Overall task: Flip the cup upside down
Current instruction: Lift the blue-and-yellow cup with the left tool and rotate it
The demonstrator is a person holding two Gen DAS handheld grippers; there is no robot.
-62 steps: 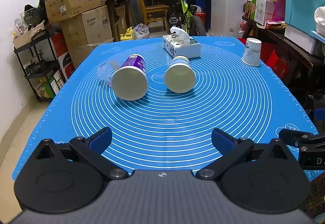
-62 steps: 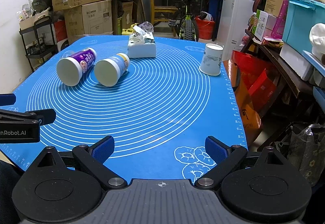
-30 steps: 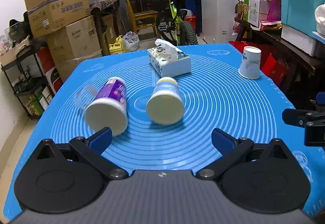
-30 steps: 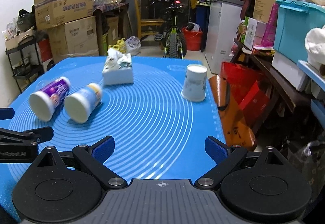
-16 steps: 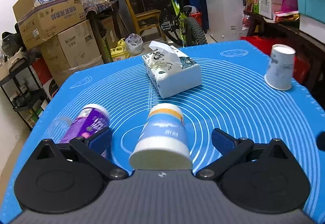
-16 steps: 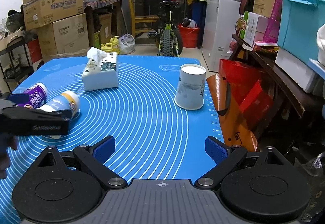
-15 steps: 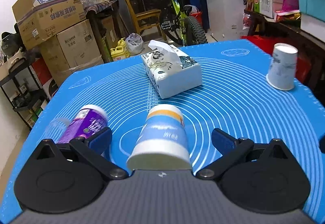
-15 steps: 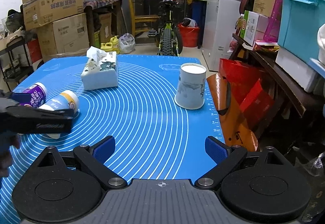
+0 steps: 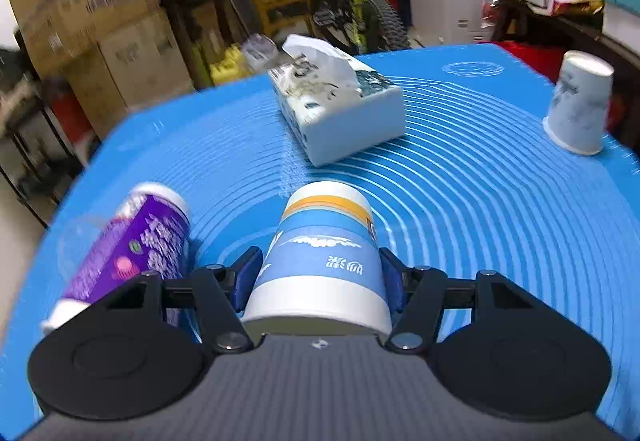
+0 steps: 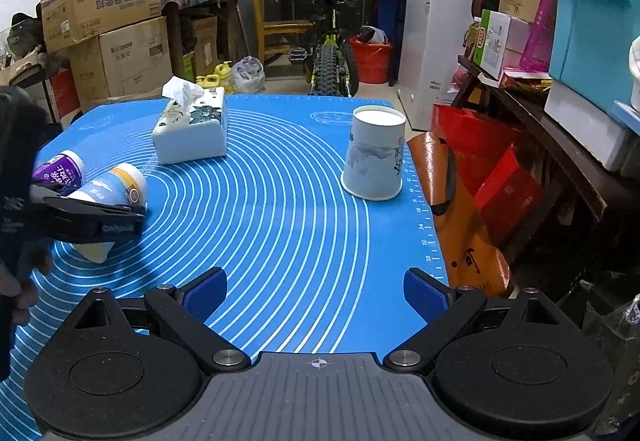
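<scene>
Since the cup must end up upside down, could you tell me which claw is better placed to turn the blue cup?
The left claw: it is shut on the blue cup. The right claw is open, away from it.

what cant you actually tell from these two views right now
- Left wrist view: the blue cup's near end is hidden by the left gripper body.
- Left wrist view: the purple cup is motion-blurred, its label unreadable.
- Right wrist view: the white paper cup's far side faces away.

Blue-and-white cup (image 9: 324, 261), on its side, on mat
</scene>
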